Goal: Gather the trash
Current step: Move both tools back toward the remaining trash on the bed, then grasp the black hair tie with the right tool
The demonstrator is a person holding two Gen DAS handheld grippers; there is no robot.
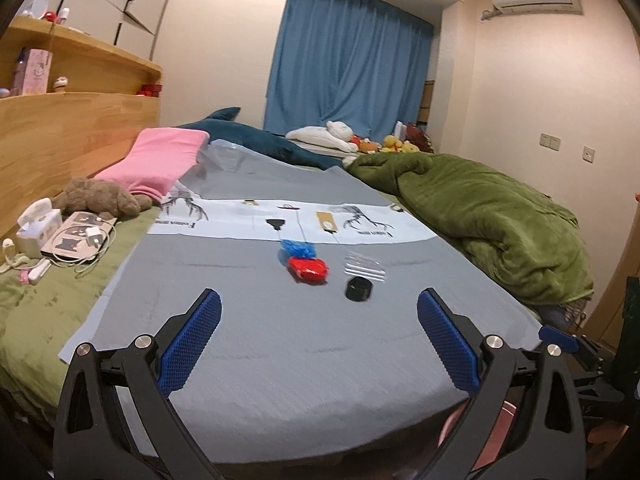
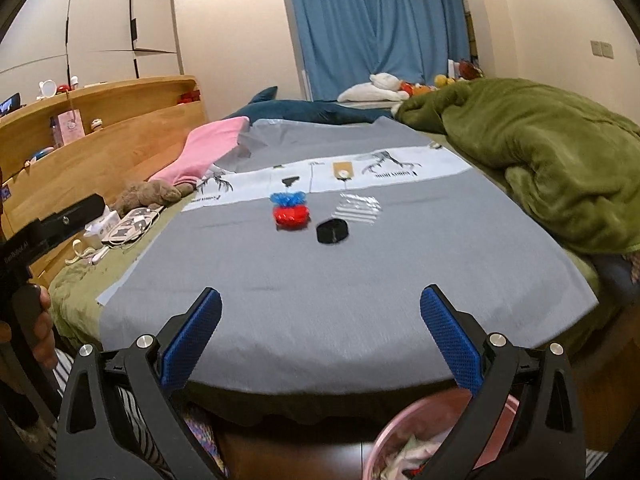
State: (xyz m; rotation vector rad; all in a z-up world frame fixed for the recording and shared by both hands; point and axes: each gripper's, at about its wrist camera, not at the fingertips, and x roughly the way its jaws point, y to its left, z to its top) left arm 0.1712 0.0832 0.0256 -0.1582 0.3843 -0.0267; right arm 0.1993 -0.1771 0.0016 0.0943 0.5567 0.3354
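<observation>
On the grey sheet [image 1: 280, 340] of the bed lie a crumpled red wrapper [image 1: 308, 269] [image 2: 291, 216], a blue wrapper [image 1: 298, 249] [image 2: 287, 199] just behind it, a clear plastic packet with white stripes [image 1: 365, 267] [image 2: 357, 208] and a small black round piece [image 1: 358, 289] [image 2: 332, 231]. My left gripper [image 1: 319, 340] is open, well short of them, nothing between its blue pads. My right gripper [image 2: 320, 340] is open too, hanging over the bed's near edge. A pink bin [image 2: 400, 440] with scraps inside sits on the floor below it.
A green blanket [image 1: 500, 216] is heaped on the bed's right side. Pink pillow [image 1: 160, 160], brown plush toy [image 1: 100, 200], tissue box and tablet lie at the left by the wooden headboard [image 1: 72, 128]. A hand [image 2: 40, 320] holds the other gripper's handle at the left.
</observation>
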